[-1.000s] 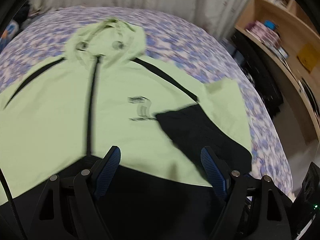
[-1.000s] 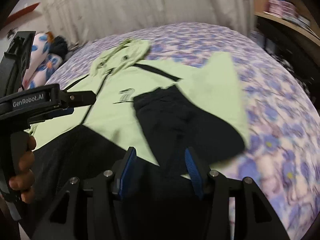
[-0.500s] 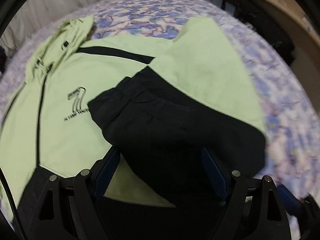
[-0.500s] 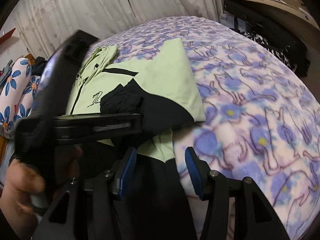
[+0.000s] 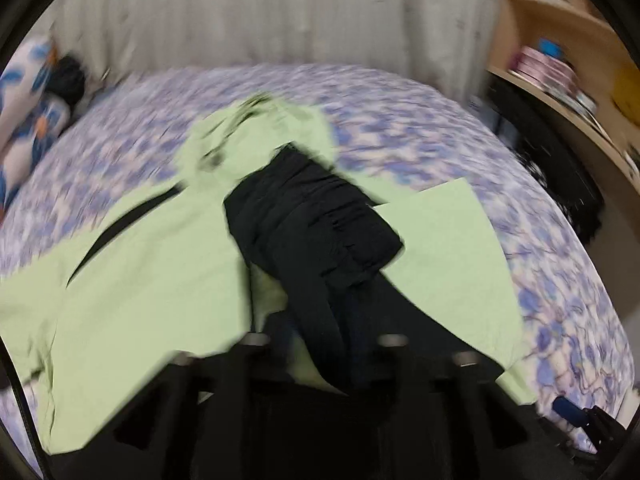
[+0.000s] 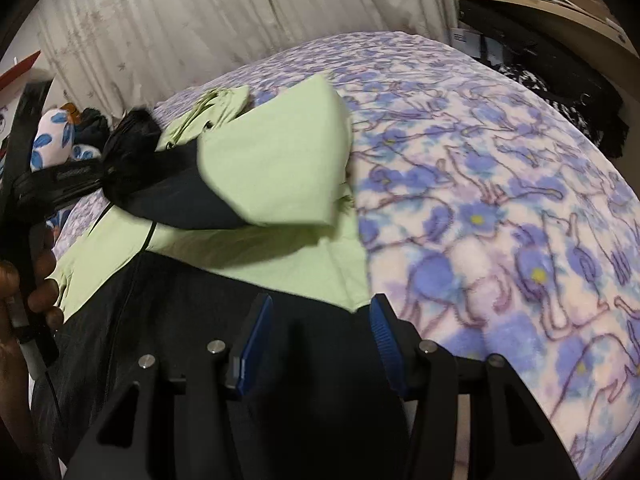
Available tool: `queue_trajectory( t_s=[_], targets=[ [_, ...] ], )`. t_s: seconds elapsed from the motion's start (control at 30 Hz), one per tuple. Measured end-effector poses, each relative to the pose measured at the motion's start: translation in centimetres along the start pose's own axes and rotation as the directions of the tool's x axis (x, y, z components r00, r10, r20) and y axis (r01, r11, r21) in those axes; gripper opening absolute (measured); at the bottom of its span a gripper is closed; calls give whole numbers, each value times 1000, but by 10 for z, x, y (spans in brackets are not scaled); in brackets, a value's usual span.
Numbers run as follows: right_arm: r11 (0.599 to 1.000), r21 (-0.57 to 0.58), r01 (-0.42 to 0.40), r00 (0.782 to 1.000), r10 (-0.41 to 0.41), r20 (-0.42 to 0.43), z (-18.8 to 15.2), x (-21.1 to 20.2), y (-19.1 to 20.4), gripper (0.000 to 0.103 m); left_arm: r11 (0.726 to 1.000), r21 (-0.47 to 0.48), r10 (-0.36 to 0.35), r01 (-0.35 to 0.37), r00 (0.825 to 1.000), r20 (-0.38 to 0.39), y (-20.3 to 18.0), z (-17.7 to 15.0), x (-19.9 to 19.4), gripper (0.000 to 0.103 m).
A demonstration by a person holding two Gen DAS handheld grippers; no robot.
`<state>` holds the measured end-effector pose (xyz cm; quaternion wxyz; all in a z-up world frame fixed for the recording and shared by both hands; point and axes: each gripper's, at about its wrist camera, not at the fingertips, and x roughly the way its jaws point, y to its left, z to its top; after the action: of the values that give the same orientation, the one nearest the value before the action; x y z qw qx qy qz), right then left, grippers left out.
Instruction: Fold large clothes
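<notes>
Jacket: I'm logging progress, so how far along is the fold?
Early. Done: no fold finished; the jacket lies flat on the bed. In hand: the left gripper, fingers closing, has the black sleeve between them, lifted across the front; the right gripper hovers open over the hem. Left: the other sleeve, hood and body folds.

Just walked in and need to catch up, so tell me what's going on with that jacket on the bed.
A person with a gripper in each hand is folding a light green and black jacket spread on the flowered bedspread. The left gripper, its jaws closing, has the black sleeve end between its fingers, lifted over the jacket's body. The right gripper hovers open over the black hem, holding nothing.
</notes>
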<state>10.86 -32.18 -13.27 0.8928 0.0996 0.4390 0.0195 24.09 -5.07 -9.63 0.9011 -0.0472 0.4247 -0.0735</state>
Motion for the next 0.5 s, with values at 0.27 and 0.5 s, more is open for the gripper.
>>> queue_trajectory(
  t_s=[0.27,0.5],
  targets=[
    [997,-35,-66,998,65,-27,16,3,22,52,960,-250,-159,128,982,-106,106,-35,20,74],
    [995,-77,-61,998,63,26,51,-1,38,57,942,-292,-213,165,967,-142,107,-13,37,78]
  ],
)
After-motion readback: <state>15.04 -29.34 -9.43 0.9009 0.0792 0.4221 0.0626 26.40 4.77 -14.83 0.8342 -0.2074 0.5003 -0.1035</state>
